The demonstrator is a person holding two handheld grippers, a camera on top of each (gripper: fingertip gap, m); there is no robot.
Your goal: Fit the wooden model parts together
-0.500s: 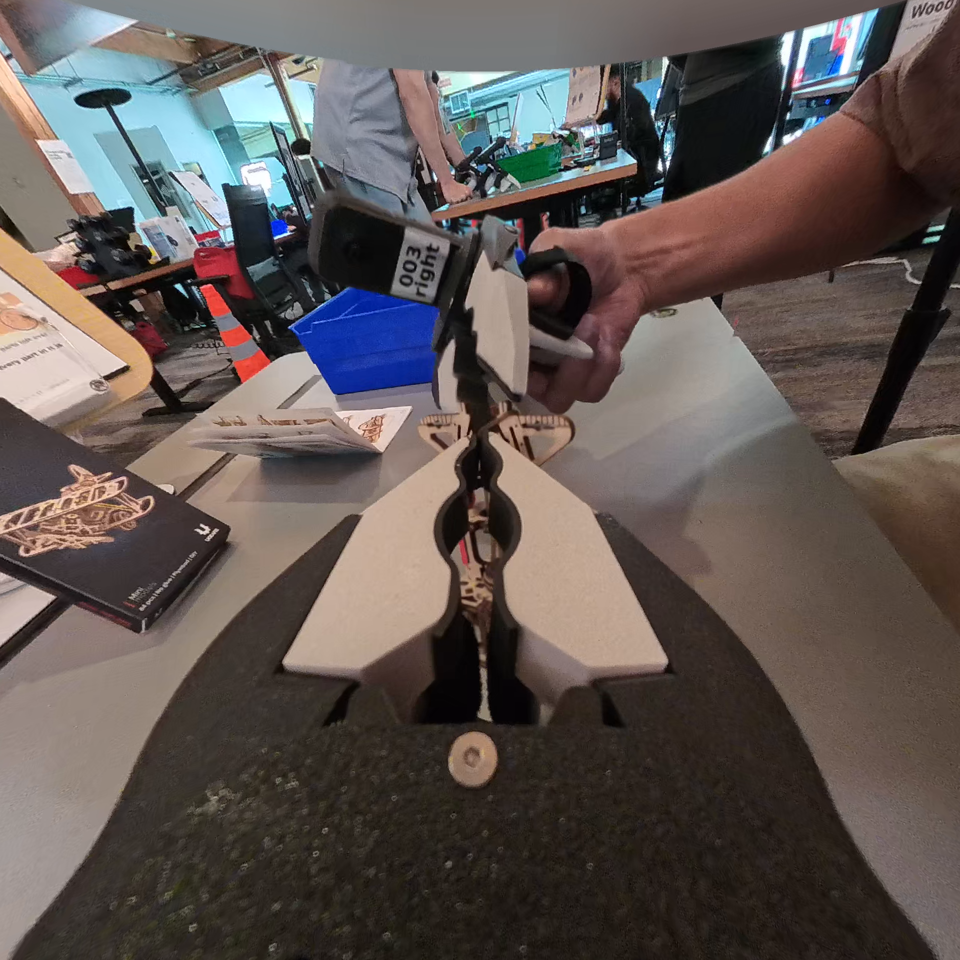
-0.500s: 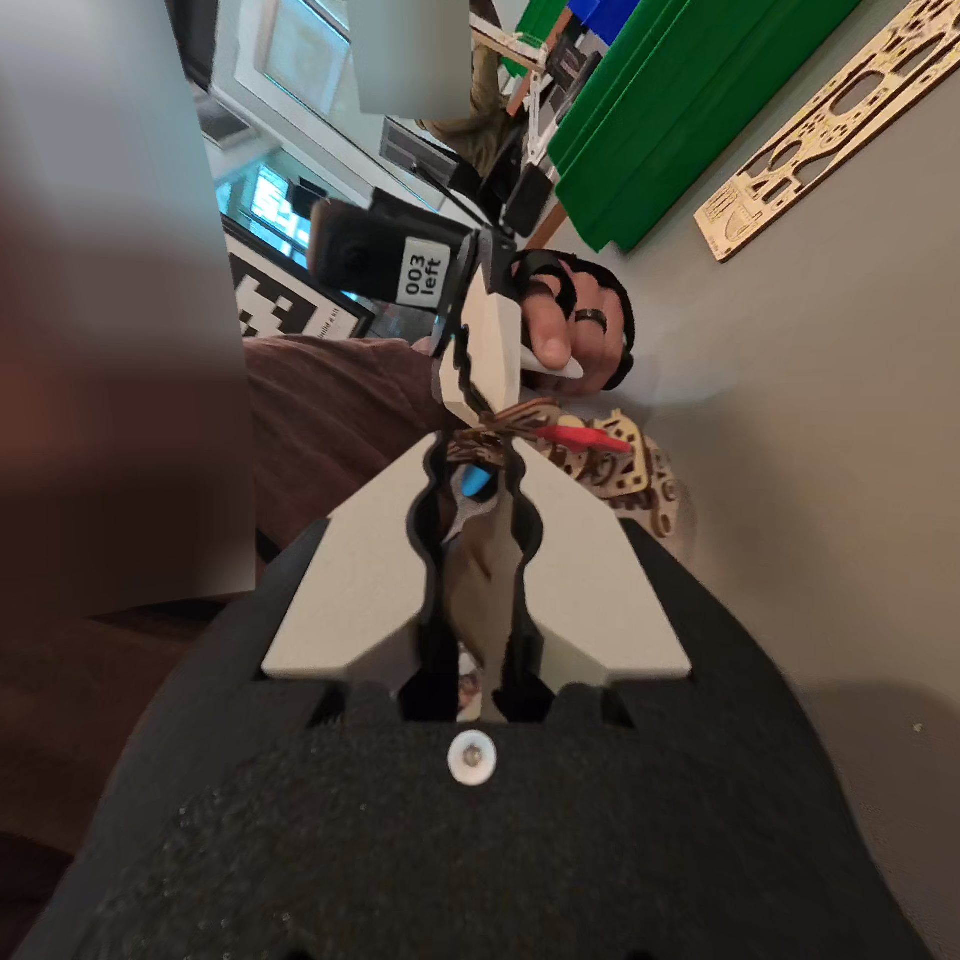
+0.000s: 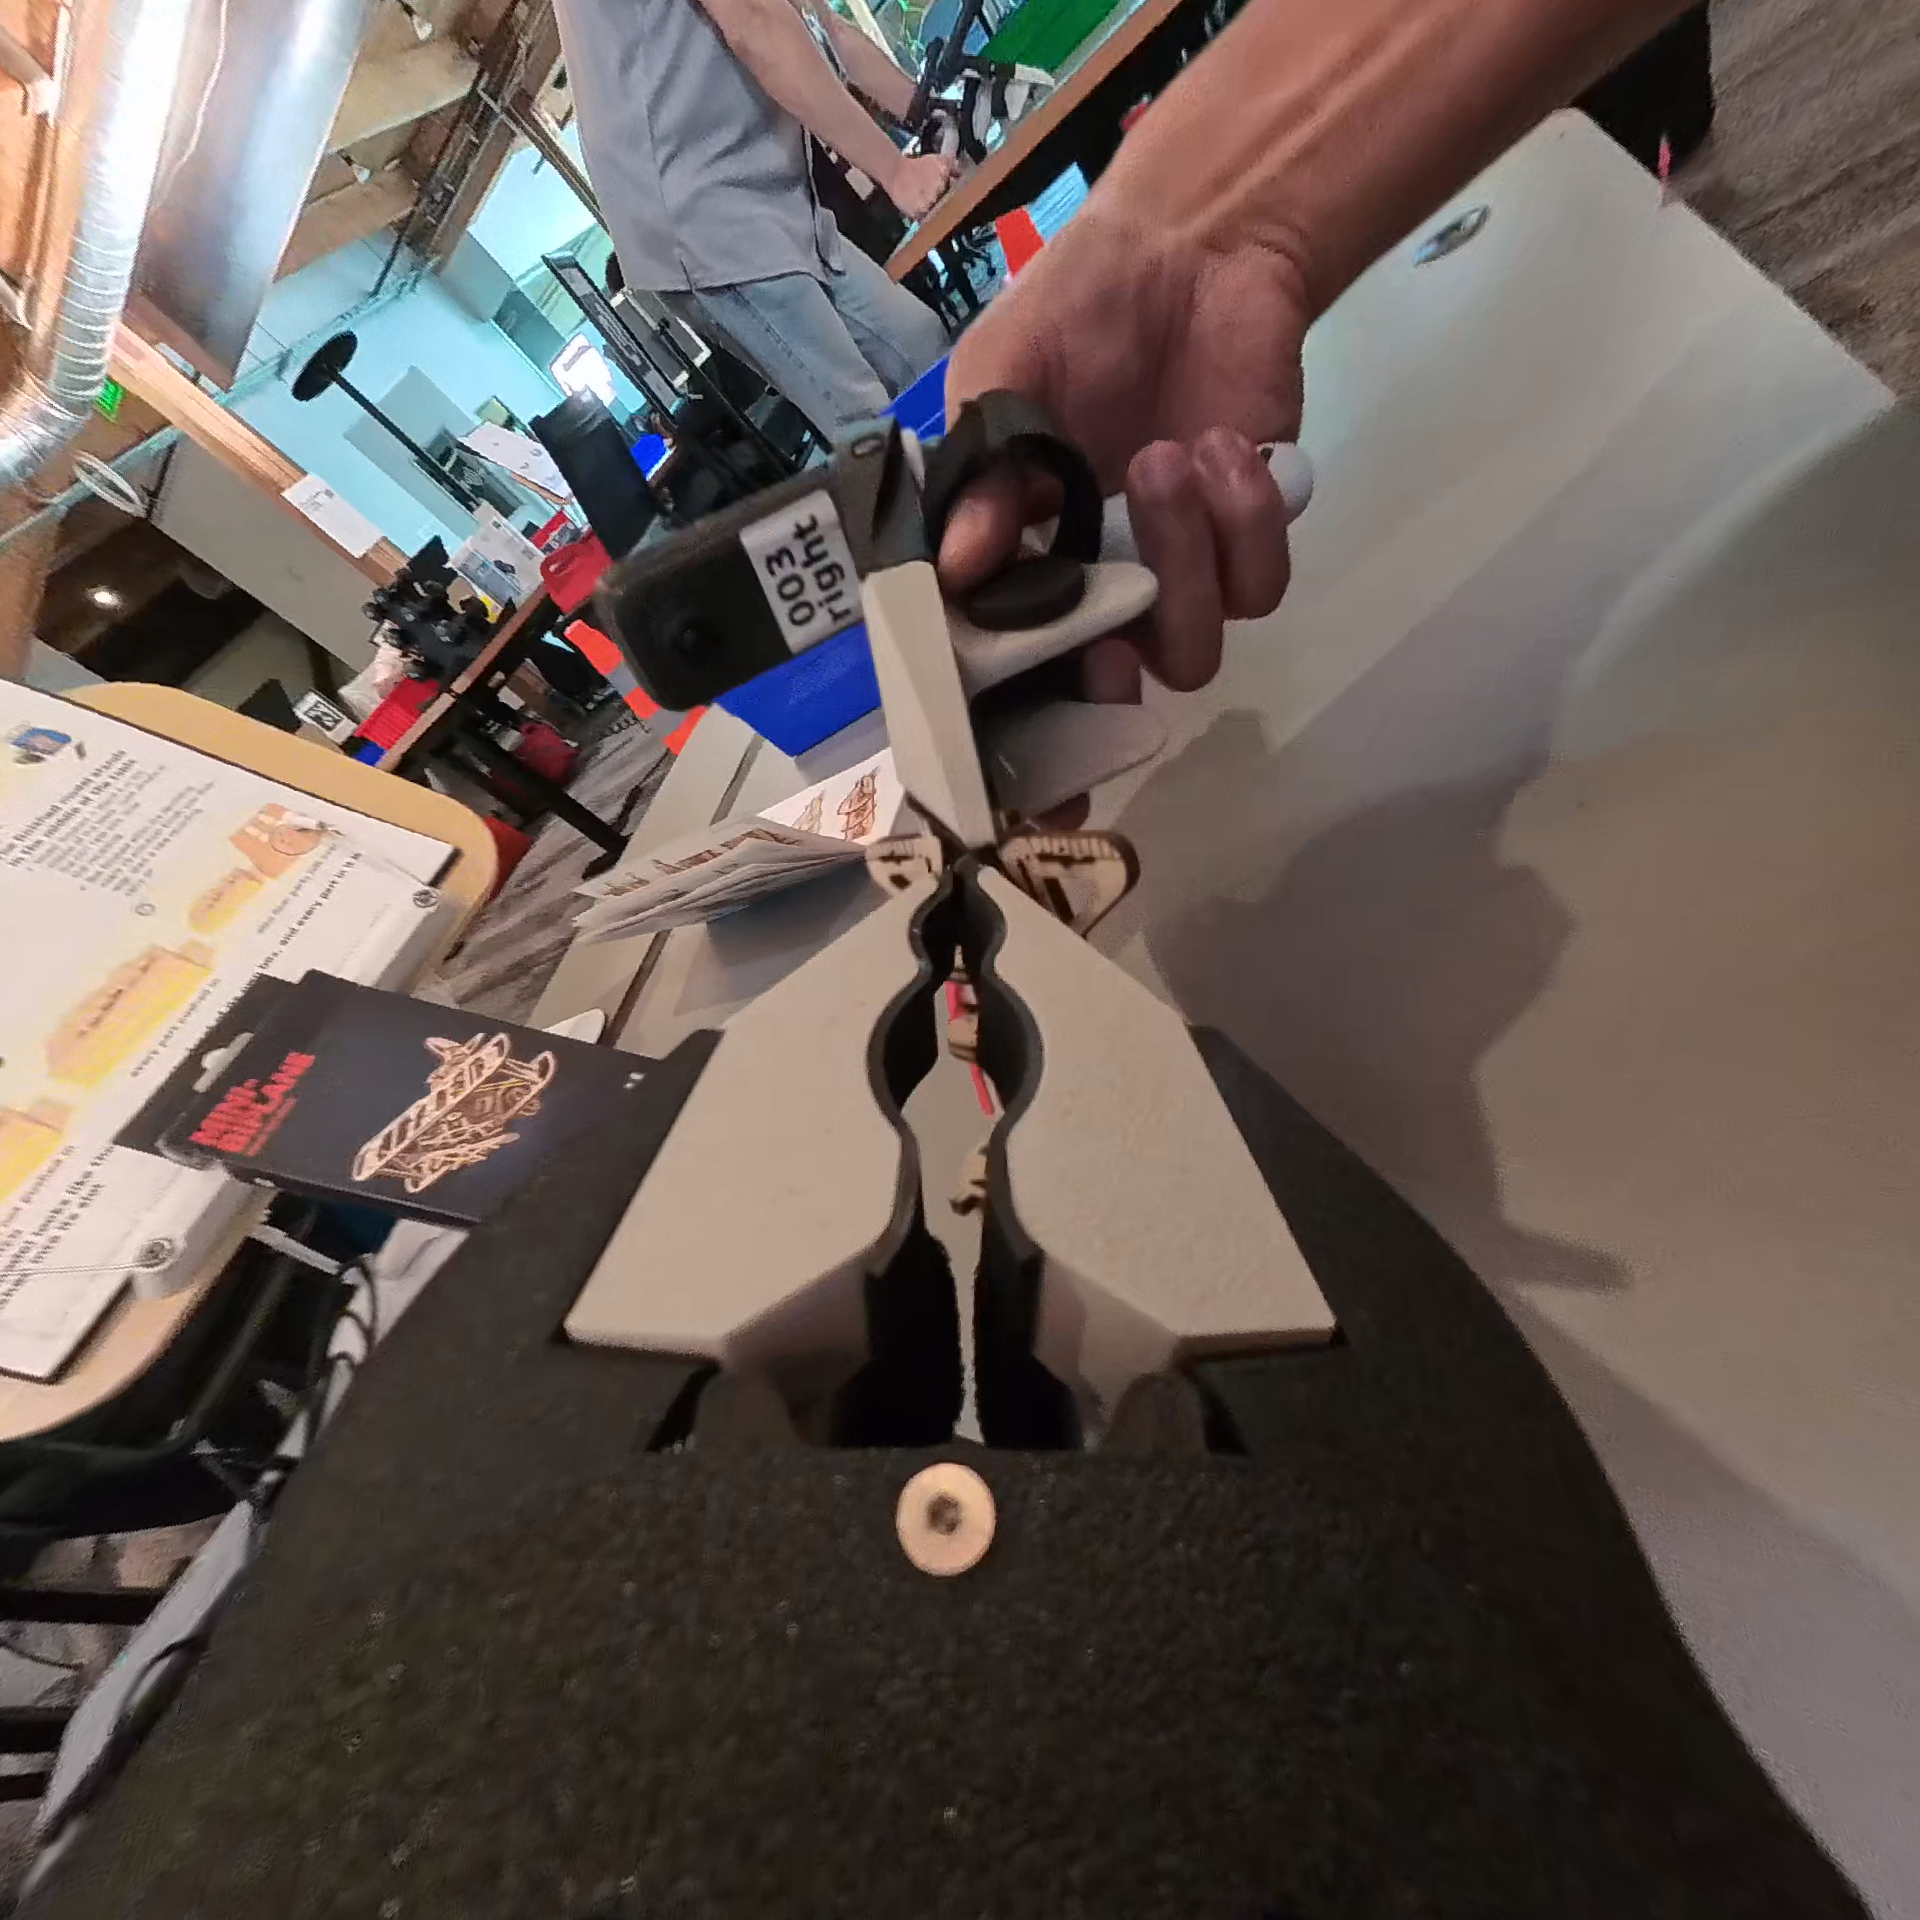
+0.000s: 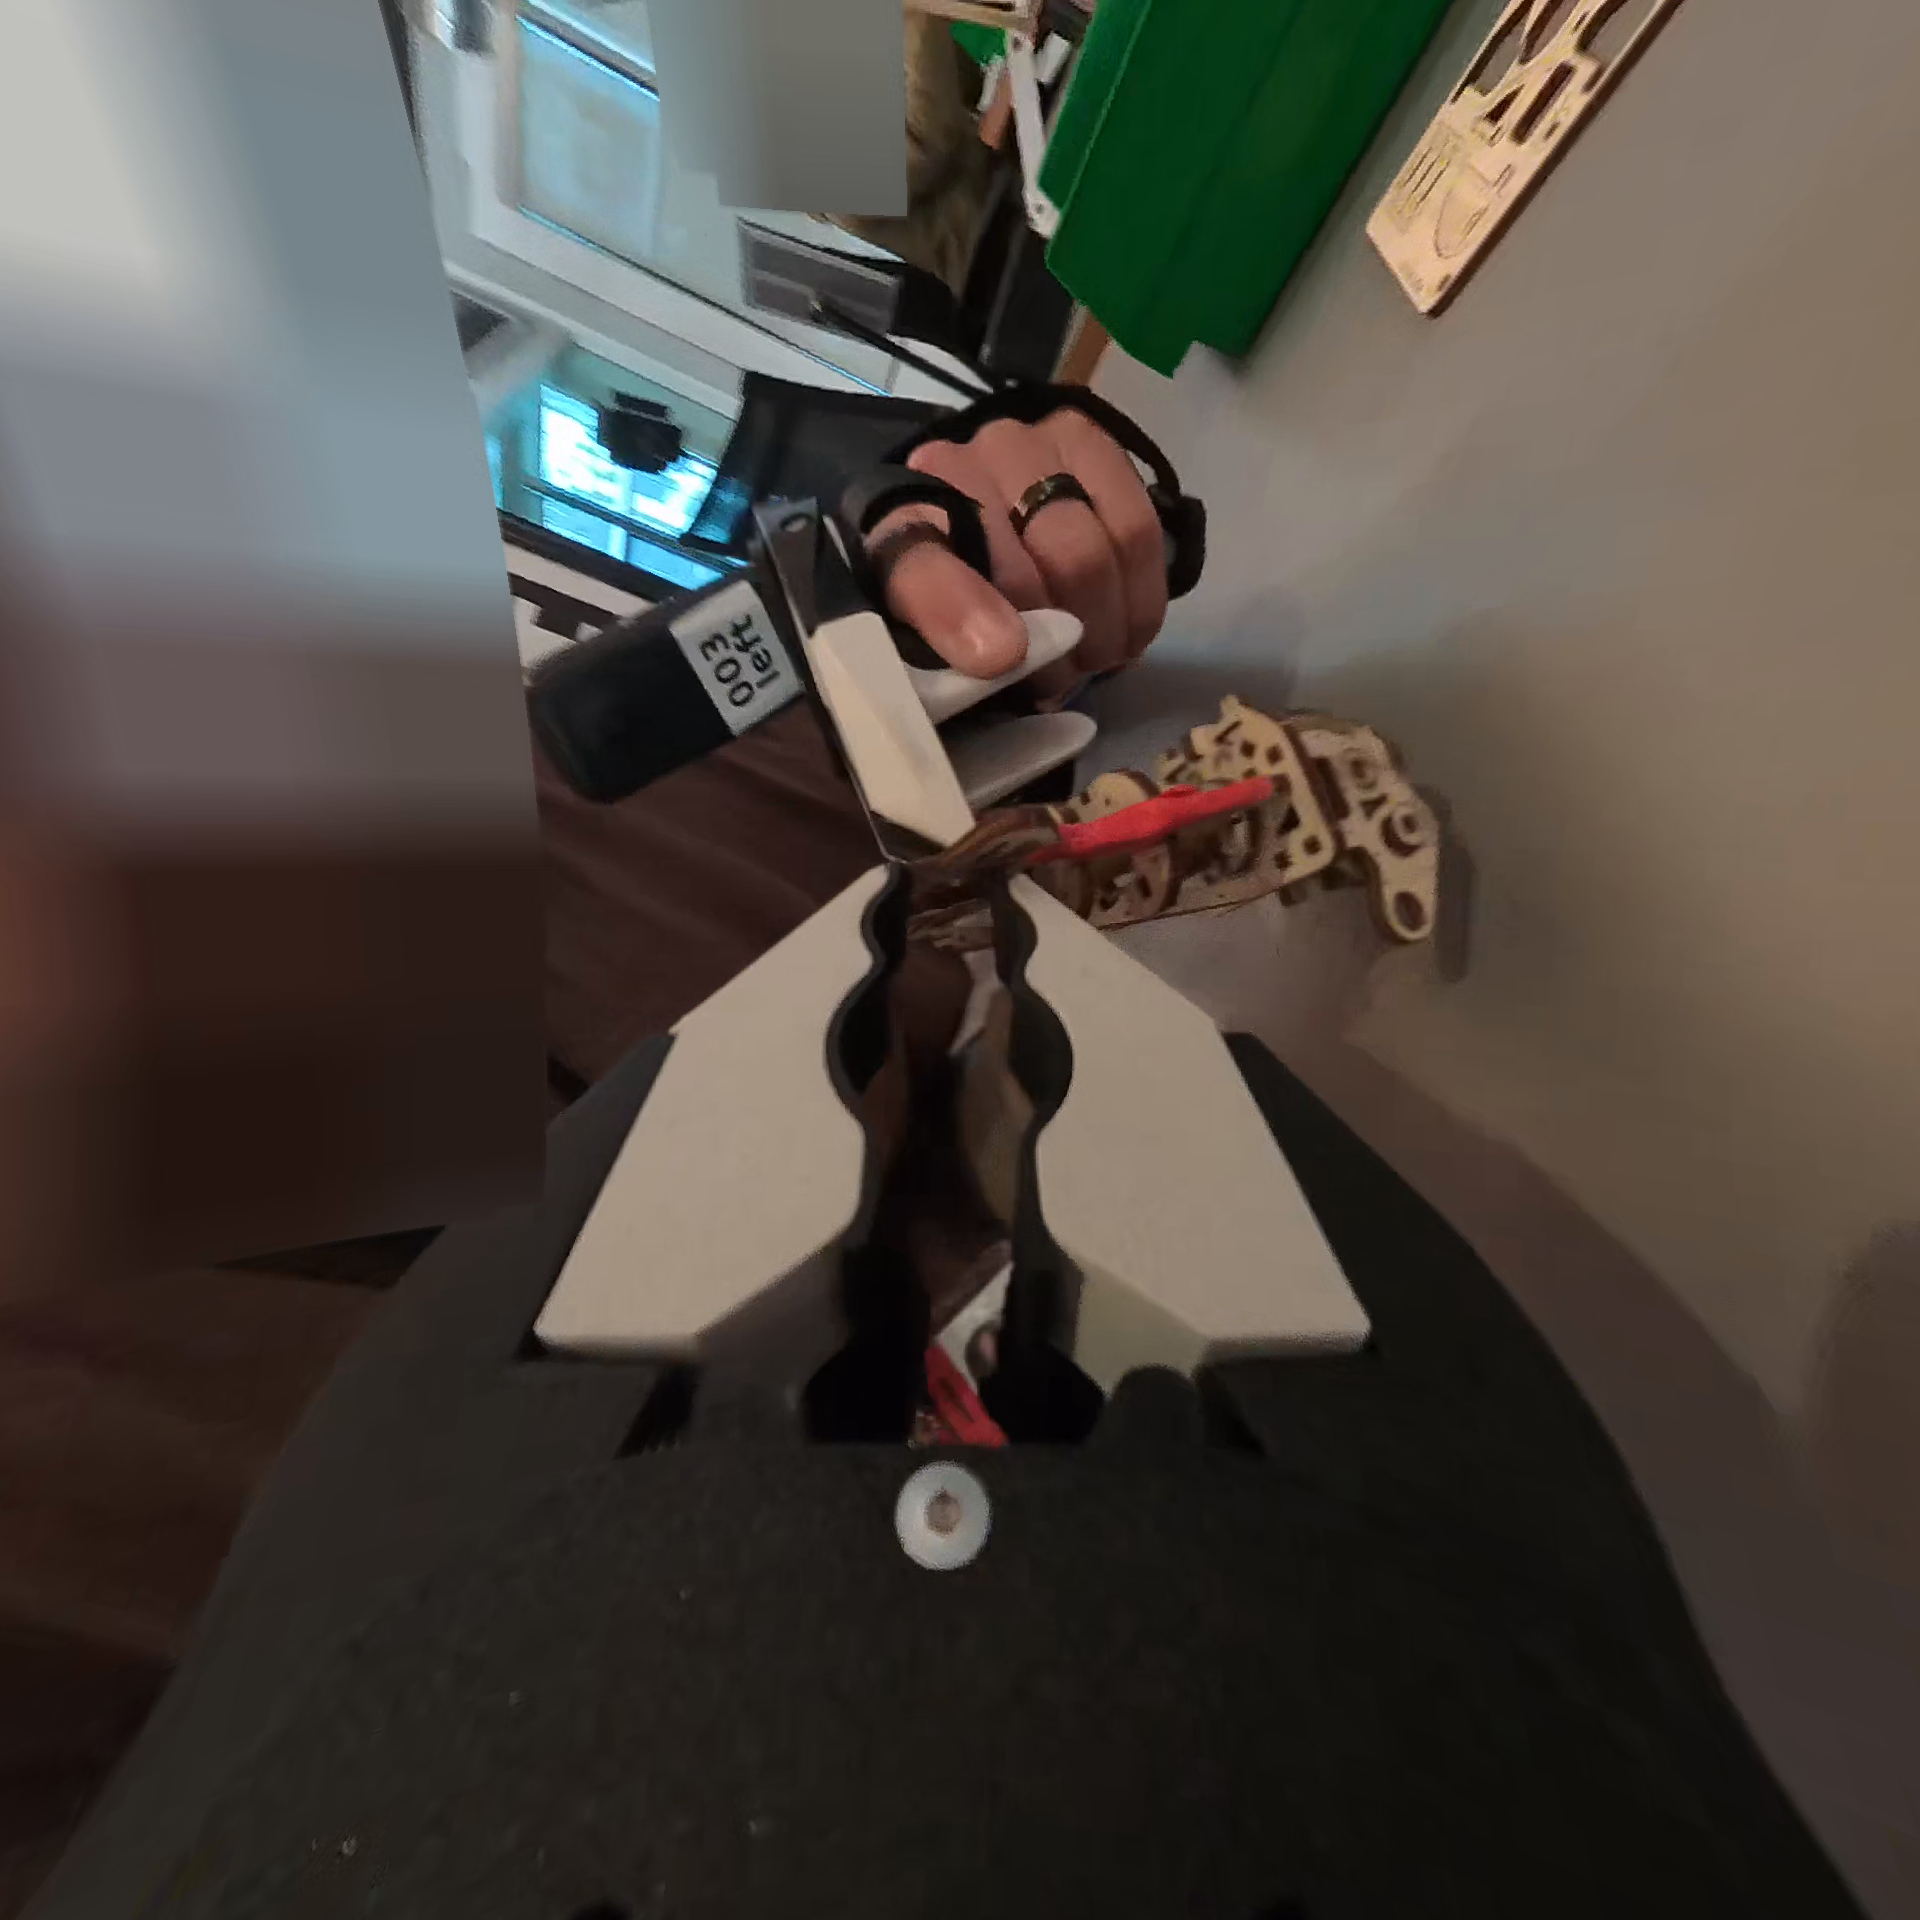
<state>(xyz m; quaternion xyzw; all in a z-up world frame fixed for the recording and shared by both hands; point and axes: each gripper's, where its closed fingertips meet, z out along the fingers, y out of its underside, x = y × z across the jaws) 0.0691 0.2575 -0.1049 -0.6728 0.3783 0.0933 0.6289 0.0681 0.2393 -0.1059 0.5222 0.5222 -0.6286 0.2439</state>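
So this was mid-assembly: both sets of tongs were meeting nose to nose on the wooden model (image 4: 1247,831), held up over the grey surface (image 3: 1558,935). The left tongs (image 3: 961,914) were pinched nearly together on the model's thin plywood edge, with a red strip and bits of laser-cut wood showing in the slot between the fingers. The right tongs (image 4: 951,894) were closed down on the same end of the model from the opposite side, dark wood caught at the tips. Most of the model stuck out to the side in the right wrist view, with a red propeller-like piece (image 4: 1153,821) on it.

My read: they were seating or pressing a small part into the body, and the next bit needed a steady squeeze along the slot without twisting, since that plywood looks like it'd snap.

Pose-wise, the right hand (image 3: 1132,436) came in from above, angled down. The left hand (image 4: 1029,561) gripped its handle with fingers wrapped round, tool tilted down too.
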